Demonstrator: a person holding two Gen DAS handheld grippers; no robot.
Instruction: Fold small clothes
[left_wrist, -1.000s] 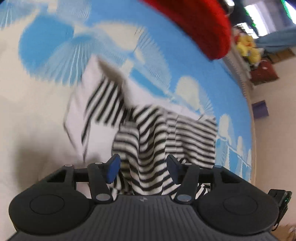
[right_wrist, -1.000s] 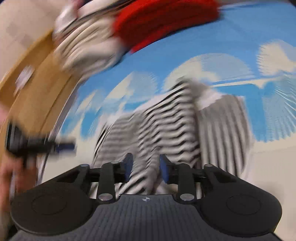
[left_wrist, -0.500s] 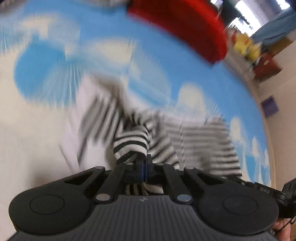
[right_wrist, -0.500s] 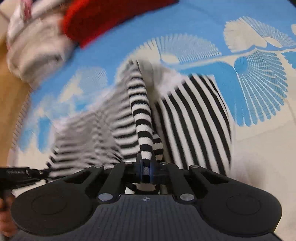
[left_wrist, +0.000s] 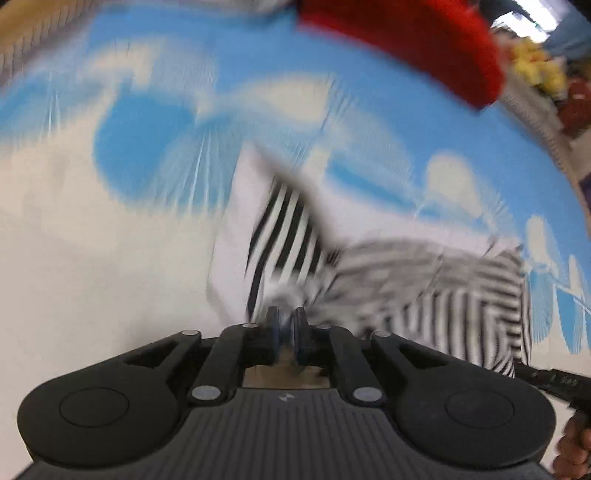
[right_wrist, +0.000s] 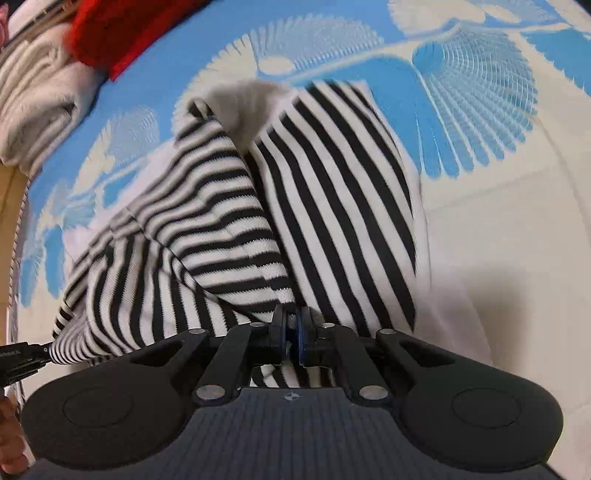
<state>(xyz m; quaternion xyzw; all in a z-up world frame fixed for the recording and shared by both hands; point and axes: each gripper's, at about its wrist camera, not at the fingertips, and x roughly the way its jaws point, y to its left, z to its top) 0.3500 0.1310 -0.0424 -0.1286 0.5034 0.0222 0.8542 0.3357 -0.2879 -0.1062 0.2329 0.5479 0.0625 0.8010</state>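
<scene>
Fabric is pinched in both claws. The right claw (right_wrist: 291, 326) is clamped on a lifted edge of the striped garment (right_wrist: 236, 206), which lies on the blue-and-white patterned cloth (right_wrist: 480, 92) with one panel raised off the flat part. The left claw (left_wrist: 283, 325) has its jaws drawn narrow, and blurred stripes sit right at the tips, so it appears to grip the same striped garment (left_wrist: 424, 280), though motion blur keeps that from being certain. Holding 2 points of 1 edge this way probably serves to carry the panel over evenly, so the fold lands straight instead of bunching.

The right wrist view is sharp: it shows the raised panel draping down from the grip, the flat striped part beneath and beside it, a stack of pale folded clothes (right_wrist: 40, 96) at the far left, and a red item (right_wrist: 122, 33) next to that stack. The left wrist view is smeared, yet it shows the red item (left_wrist: 417, 40) from the other side and a dark part of the other tool at its lower right edge.
</scene>
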